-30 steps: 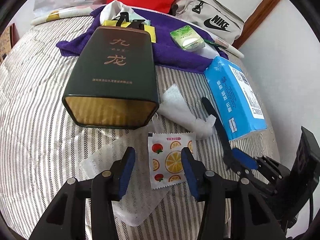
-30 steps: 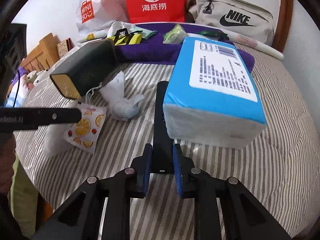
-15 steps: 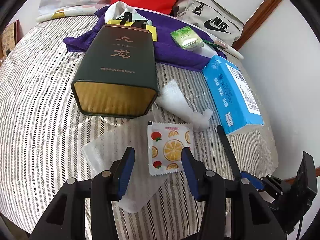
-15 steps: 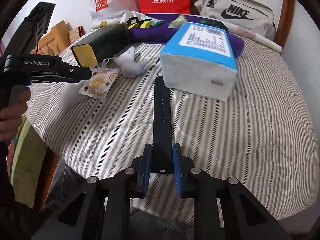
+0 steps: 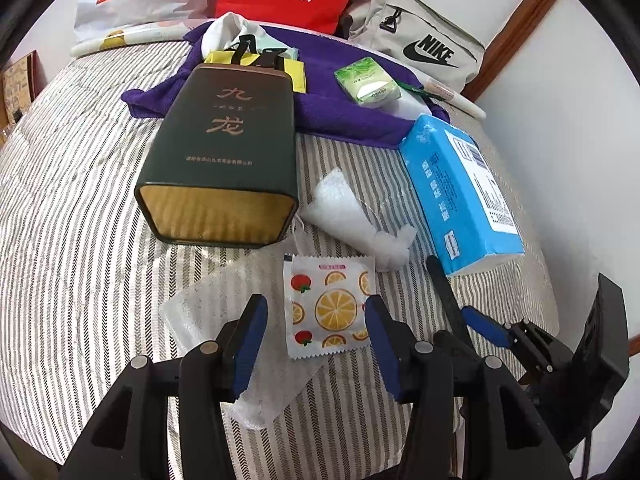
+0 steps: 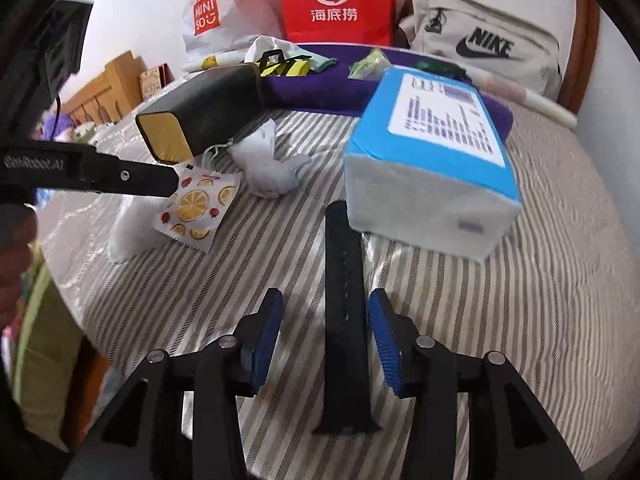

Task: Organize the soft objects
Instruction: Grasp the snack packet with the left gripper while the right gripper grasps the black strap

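My right tool [image 6: 326, 334] gapes, black strap [image 6: 344, 300] loose between its fingers; left tool [image 5: 316, 330] spread over the fruit-print sachet [image 5: 330, 306]; next, I judge, a pinch on one.

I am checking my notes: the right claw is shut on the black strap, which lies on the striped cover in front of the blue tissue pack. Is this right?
Not quite. In the right wrist view the right claw is open: its blue pads stand apart on either side of the black strap, not gripping it. The strap does lie on the striped cover in front of the blue tissue pack.
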{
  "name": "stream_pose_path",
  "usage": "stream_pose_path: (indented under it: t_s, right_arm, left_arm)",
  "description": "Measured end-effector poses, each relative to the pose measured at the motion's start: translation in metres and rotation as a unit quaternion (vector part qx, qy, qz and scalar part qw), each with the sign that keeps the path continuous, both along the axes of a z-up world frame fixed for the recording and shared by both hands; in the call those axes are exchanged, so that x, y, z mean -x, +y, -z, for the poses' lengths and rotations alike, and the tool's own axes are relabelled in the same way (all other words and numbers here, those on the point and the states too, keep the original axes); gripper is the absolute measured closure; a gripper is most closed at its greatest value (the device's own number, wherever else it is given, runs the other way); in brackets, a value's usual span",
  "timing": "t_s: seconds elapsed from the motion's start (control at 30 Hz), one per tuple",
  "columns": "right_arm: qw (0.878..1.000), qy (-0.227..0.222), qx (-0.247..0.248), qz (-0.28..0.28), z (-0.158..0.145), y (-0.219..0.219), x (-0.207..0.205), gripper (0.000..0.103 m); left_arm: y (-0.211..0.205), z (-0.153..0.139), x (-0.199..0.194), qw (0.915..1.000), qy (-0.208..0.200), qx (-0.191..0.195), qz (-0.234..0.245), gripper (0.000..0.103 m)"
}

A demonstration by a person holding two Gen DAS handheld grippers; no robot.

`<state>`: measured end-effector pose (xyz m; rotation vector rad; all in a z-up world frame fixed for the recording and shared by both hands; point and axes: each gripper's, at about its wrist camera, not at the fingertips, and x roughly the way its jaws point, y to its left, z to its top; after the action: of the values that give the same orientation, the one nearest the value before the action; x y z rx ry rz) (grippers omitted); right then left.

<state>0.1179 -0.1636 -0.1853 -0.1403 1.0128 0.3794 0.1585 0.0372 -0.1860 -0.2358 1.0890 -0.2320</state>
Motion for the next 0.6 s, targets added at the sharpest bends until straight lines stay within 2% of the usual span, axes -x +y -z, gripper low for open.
stream_pose_path:
  t_s: [0.03,0.07,0.27,0.43,0.5,0.6]
  right_arm:
    - [1.000,-0.002,0.000,-0.004,0.000,0.001,-0.001,0.078]
    - [1.000,-0.002,-0.002,-0.004,-0.001,0.000,-0.001,0.082]
    - [1.000,-0.001,-0.014,-0.009,-0.001,-0.006,0.001,0.082]
    - [1.000,0.007,-0.028,-0.010,-0.001,-0.009,-0.002,0.080]
    - [0.999,0.004,-0.029,-0.015,0.000,-0.007,-0.003,0.077]
    - [0.999,-0.003,-0.024,-0.025,0.000,-0.003,-0.004,0.075]
  left_arm:
    - [0.000,0.000,-0.001,1.0000,0.002,0.002,-0.001,0.055]
    - [-0.001,0.000,-0.002,1.0000,0.002,0.005,0.000,0.055]
    - [-0.009,0.003,0.002,1.0000,-0.001,0.000,0.008,0.054]
    - [-0.009,0.010,0.000,1.0000,0.003,0.005,-0.006,0.050]
    - [-0.012,0.010,-0.002,1.0000,0.002,0.004,-0.005,0.043]
    - [-0.021,0.013,-0.007,0.9999,0.002,-0.015,0.003,0.042]
